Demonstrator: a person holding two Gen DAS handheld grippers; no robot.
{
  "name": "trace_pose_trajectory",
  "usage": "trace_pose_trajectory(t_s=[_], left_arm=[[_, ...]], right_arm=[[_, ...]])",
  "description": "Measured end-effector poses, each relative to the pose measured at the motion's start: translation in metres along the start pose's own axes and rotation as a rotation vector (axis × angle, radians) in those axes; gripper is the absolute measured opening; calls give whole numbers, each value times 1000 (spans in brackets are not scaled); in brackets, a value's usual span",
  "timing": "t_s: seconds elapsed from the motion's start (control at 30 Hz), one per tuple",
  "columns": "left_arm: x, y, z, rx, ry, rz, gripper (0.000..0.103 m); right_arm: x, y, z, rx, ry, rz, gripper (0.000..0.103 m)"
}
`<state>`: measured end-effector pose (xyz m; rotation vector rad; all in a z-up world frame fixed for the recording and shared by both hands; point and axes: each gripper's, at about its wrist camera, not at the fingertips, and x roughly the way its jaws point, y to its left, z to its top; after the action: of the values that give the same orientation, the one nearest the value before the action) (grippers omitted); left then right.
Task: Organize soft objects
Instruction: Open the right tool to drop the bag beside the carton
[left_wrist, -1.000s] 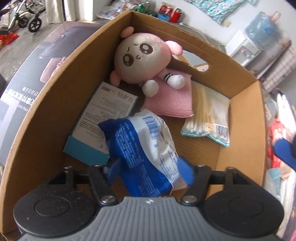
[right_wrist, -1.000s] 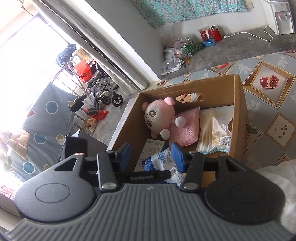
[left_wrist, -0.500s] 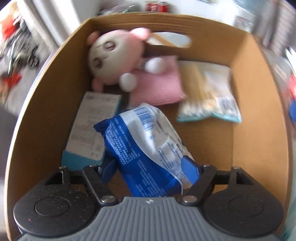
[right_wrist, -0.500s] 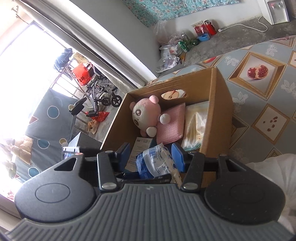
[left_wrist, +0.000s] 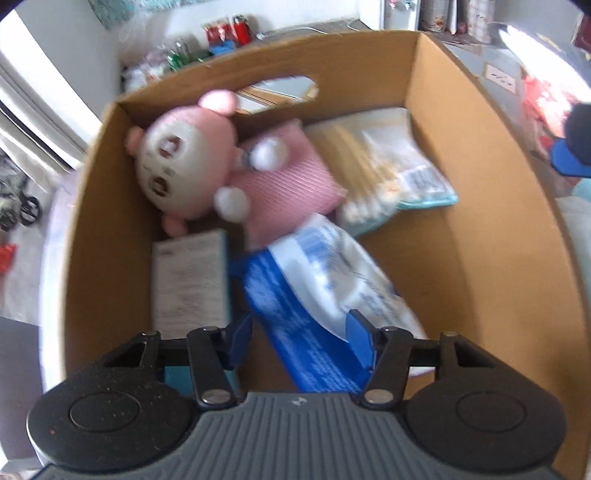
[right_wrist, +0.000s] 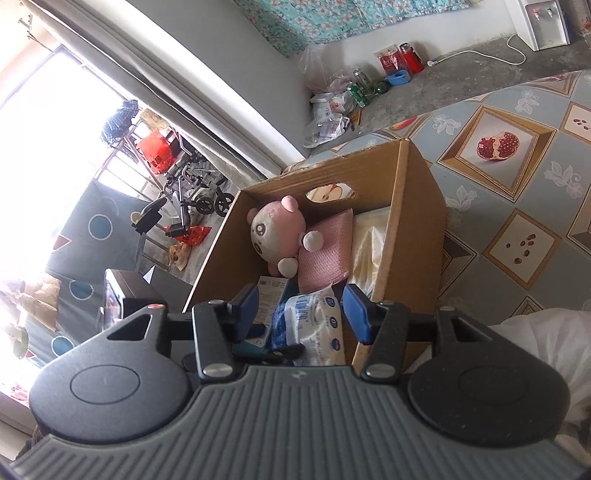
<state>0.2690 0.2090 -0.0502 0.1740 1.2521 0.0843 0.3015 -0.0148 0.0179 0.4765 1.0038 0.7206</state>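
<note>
Blue-and-white soft pack (left_wrist: 321, 295) lies in the cardboard box (left_wrist: 480, 221), near end between your left gripper (left_wrist: 301, 341) pads. Those jaws have just been closing; right pad touches the pack, left pad shows a gap, so a firm pinch can't be told through the blur. Beyond the pack: pink plush toy (left_wrist: 184, 166) on a pink cloth (left_wrist: 288, 184), cotton swab bag (left_wrist: 388, 173) at right, flat teal-edged packet (left_wrist: 190, 280) at left. Your right gripper (right_wrist: 303, 314) hangs outside the near wall, jaws spread, pinching nothing.
</note>
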Motion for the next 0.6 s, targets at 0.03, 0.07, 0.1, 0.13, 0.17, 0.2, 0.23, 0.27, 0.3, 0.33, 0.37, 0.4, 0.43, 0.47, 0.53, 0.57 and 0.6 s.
trace_pose_trajectory(t_s=[0.03,0.07,0.1,0.13,0.17,0.2,0.23,0.27,0.3,0.33,0.37,0.4,0.43,0.47,0.53,0.57,0.6], left_arm=[[-2,2,1,-6,1,3,59],[-4,6,1,-16,-3,2,59],[-6,9,0,-24,-6,5,58],[-9,11,-2,-33,-6,6,57],[-11,13,-5,-42,-3,0,57],[-14,14,-8,-50,0,-16,57],[-16,14,-12,-52,6,-39,57],[-18,14,-16,-43,12,-57,57],[-19,11,-20,-23,20,-65,57],[-19,5,-25,6,30,-64,57],[-19,1,-31,39,36,-60,57],[-19,-5,-35,74,40,-54,58],[-16,-11,-40,105,52,-48,58],[-13,-17,-43,130,73,-39,60],[-4,-25,-49,163,105,-14,61],[-1,-27,-51,173,111,6,61],[2,-28,-52,176,113,30,61]], right_arm=[[0,-1,0,0,0,-1,51],[-1,-1,-1,-1,0,-2,51],[-1,0,0,-1,-1,-2,51],[-1,-2,-1,-1,-2,-2,51],[-2,-2,-1,0,-1,-1,52],[-1,-2,-1,-1,-1,-2,52],[-1,-2,-1,-2,-1,-4,52],[-1,-2,-1,-3,-1,-5,52],[-1,-2,-2,-4,1,-5,52],[-1,-1,-2,-4,2,-5,52],[0,-1,-3,-3,4,-6,53],[0,-1,-3,-3,4,-6,53],[0,-1,-4,-2,5,-7,53],[0,-1,-4,-1,5,-7,53],[-1,-1,-4,0,4,-7,53],[-1,-1,-5,0,3,-7,53],[-2,-1,-5,0,3,-6,53]])
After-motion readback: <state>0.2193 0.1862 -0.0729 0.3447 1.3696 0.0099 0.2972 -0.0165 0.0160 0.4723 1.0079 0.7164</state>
